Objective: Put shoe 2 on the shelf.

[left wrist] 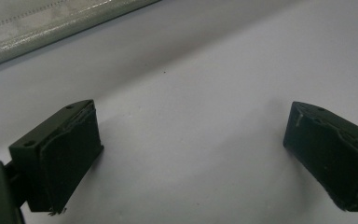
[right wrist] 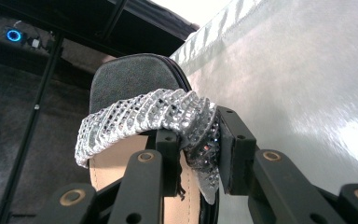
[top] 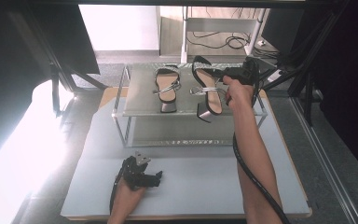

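Your right gripper [top: 230,74] is reaching over the top shelf of the rack [top: 142,109] at about 1 o'clock on the table [top: 205,186], gripping the right sandal [top: 207,91]. Seen from above, that sandal is sitting at the shelf's right side with its block heel hanging past the front edge, while the left sandal [top: 167,86] is lying flat beside it, apart from it, at 12 o'clock. The high view is not showing what the jaws are holding; the right gripper view is. There, your right gripper [right wrist: 199,154] is clamping the silver studded strap [right wrist: 144,116] of the sandal [right wrist: 135,79], the jaws narrow around the bunched band, with the dark toe end rising beyond it and the tan insole below. The shelf's pale surface [right wrist: 307,84] is running along the right of that view.

Your left gripper [top: 144,176] is resting low on the table at about 7 o'clock, held in your left hand [top: 127,198], well apart from the rack. The left gripper view is showing your left gripper [left wrist: 191,154] standing wide, with bare grey tabletop [left wrist: 191,93] between the pads [left wrist: 70,154] and the rack's bottom edge [left wrist: 51,28] crossing at 11 o'clock.
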The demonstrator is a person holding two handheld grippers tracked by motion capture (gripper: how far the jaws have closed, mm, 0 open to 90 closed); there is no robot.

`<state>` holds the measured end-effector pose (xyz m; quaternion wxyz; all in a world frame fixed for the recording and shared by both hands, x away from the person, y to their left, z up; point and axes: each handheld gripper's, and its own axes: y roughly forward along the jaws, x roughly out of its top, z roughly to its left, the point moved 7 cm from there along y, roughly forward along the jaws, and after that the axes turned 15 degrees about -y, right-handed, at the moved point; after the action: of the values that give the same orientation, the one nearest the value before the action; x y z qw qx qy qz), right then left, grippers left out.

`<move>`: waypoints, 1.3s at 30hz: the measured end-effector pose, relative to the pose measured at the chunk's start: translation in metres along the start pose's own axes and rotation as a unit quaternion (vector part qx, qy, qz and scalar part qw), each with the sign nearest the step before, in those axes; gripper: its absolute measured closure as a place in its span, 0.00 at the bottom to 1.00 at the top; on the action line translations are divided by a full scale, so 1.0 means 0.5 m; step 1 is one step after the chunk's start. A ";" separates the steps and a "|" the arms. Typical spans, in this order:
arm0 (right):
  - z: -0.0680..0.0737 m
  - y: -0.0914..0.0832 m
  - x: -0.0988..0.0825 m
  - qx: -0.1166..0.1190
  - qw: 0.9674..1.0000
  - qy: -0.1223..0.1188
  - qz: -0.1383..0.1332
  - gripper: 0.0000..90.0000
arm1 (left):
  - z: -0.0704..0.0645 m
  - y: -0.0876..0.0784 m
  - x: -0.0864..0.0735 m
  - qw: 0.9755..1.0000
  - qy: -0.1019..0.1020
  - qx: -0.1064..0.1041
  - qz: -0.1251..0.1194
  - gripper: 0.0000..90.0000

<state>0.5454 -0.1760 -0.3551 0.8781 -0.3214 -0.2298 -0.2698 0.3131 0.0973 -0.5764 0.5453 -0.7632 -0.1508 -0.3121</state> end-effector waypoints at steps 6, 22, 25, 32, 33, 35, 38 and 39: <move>-0.017 0.043 0.011 -0.020 1.000 -0.002 0.004 0.81 | 0.000 0.000 0.000 1.000 -0.001 0.000 0.000 0.04; -0.018 0.110 0.016 -0.066 0.996 -0.050 0.016 0.78 | 0.000 0.000 0.000 1.000 0.000 0.001 0.000 0.04; -0.024 0.121 0.009 -0.076 0.995 -0.054 0.023 0.74 | 0.000 0.000 0.000 1.000 0.000 0.000 0.000 0.04; -0.019 0.134 0.008 -0.076 0.994 -0.075 0.023 0.64 | 0.000 0.000 0.000 1.000 0.001 0.001 0.000 0.04; -0.017 0.136 0.008 -0.067 0.995 -0.076 0.023 0.59 | 0.000 0.000 0.000 1.000 0.000 0.001 0.000 0.04; -0.015 0.137 0.007 -0.061 0.995 -0.075 0.021 0.57 | 0.000 0.000 0.000 1.000 0.000 0.001 0.000 0.04; -0.012 0.137 0.006 -0.053 0.994 -0.088 0.020 0.51 | 0.000 0.000 0.000 1.000 0.001 0.001 0.000 0.04; -0.011 0.135 0.006 -0.050 0.994 -0.095 0.020 0.50 | 0.000 0.000 0.000 1.000 0.001 0.001 0.000 0.04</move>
<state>0.5909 -0.1368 -0.3870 0.8402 -0.3940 -0.2917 -0.2316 0.3132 0.0974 -0.5764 0.5465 -0.7623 -0.1504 -0.3124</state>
